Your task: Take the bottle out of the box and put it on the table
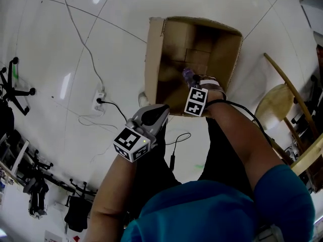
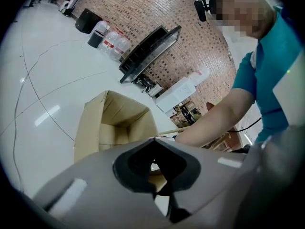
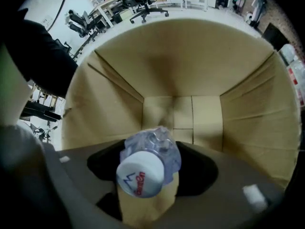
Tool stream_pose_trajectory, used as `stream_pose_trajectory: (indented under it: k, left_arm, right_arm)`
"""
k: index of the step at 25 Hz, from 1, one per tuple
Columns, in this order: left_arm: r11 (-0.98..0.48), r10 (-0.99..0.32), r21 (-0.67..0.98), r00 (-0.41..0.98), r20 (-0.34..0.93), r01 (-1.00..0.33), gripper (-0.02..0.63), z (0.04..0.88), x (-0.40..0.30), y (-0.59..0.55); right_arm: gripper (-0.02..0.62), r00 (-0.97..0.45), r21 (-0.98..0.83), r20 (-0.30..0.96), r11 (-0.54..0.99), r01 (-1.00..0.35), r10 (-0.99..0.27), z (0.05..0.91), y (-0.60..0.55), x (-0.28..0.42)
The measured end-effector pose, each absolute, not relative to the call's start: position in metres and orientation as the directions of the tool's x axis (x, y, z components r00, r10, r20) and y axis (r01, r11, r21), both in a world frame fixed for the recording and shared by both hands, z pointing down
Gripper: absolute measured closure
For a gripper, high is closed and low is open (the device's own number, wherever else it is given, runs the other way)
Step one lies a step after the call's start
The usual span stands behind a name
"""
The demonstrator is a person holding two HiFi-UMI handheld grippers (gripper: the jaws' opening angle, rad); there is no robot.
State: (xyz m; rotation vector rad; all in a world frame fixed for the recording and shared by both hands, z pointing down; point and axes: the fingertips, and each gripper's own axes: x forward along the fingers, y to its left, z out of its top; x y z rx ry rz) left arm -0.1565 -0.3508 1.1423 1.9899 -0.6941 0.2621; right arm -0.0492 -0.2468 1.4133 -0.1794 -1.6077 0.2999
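Bottle (image 3: 143, 175) in box (image 3: 190, 70): likely light, crushable; your right gripper (image 3: 148, 147) clamps its shoulder under the cap, left gripper (image 2: 155, 140) closed at 7 o'clock.

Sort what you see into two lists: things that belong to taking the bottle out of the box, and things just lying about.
Job in hand:
bottle
box
right gripper, closed on the bottle

Lying about:
power strip
office chair
wooden furniture
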Motion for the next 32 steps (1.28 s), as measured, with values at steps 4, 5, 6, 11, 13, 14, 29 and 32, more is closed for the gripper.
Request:
stream_pose_trajectory:
  k: [4,5,6,11,13,14,29,32]
  left_arm:
    - [-0.399,-0.373,0.719,0.817,0.439,-0.568,0.606,1.087,-0.138,-0.356]
    - [-0.411,-0.383,0.716,0.819,0.427,-0.565,0.606,1.063,-0.137,-0.362]
    - [-0.421,-0.399,0.714,0.821,0.409,-0.56,0.606,1.031,-0.137,-0.372]
    - [-0.47,-0.469,0.692,0.819,0.331,-0.548,0.606,0.838,-0.134,-0.398]
    - [-0.492,-0.478,0.677,0.819,0.316,-0.548,0.606,0.786,-0.12,-0.386]
    - [-0.505,-0.482,0.668,0.82,0.307,-0.547,0.605,0.761,-0.111,-0.378]
    - [-0.643,-0.642,0.46,0.759,0.111,-0.612,0.606,0.502,-0.036,-0.162]
    - [-0.722,-0.594,0.406,0.803,0.049,-0.56,0.606,0.49,-0.041,-0.101]
  right_arm:
    - [0.279,-0.1,-0.306,0.949,0.95,-0.065,0.299,1.335,-0.258,-0.055]
    - [0.281,-0.104,-0.302,0.95,0.951,-0.06,0.295,1.304,-0.267,-0.058]
    - [0.279,-0.105,-0.294,0.952,0.954,-0.054,0.288,1.266,-0.283,-0.062]
    - [0.279,-0.112,-0.269,0.958,0.962,-0.041,0.263,1.043,-0.329,-0.071]
    - [0.279,-0.124,-0.272,0.956,0.962,-0.033,0.266,0.982,-0.324,-0.06]
    - [0.279,-0.129,-0.272,0.955,0.962,-0.025,0.266,0.954,-0.318,-0.053]
    - [0.279,-0.226,-0.191,0.953,0.979,0.077,0.203,0.684,-0.145,0.043]
    - [0.279,-0.227,-0.124,0.965,0.991,0.044,0.131,0.666,-0.099,0.032]
